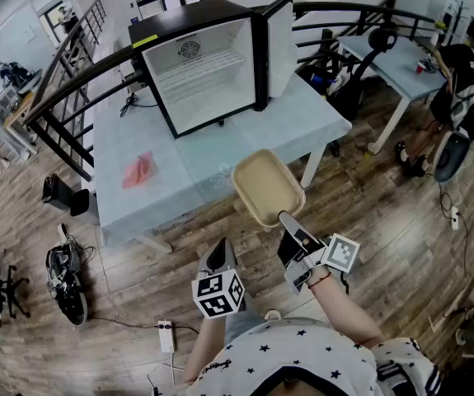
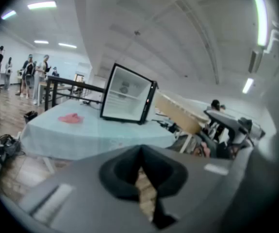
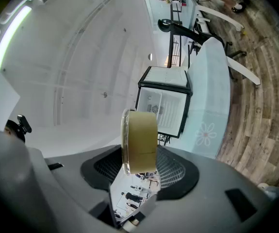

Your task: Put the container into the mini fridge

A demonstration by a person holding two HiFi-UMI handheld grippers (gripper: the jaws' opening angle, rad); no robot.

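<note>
One container is clamped in your right claw, short of the mini fridge. Your left claw is closed, empty.

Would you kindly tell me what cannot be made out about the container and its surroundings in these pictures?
- Container contents: the head view shows one plain beige face, the right gripper view only its edge.
- Pink item on the table: too small and blurred in the head and left gripper views to identify.
- Tabletop behind the mini fridge: hidden by the fridge in every view.
</note>
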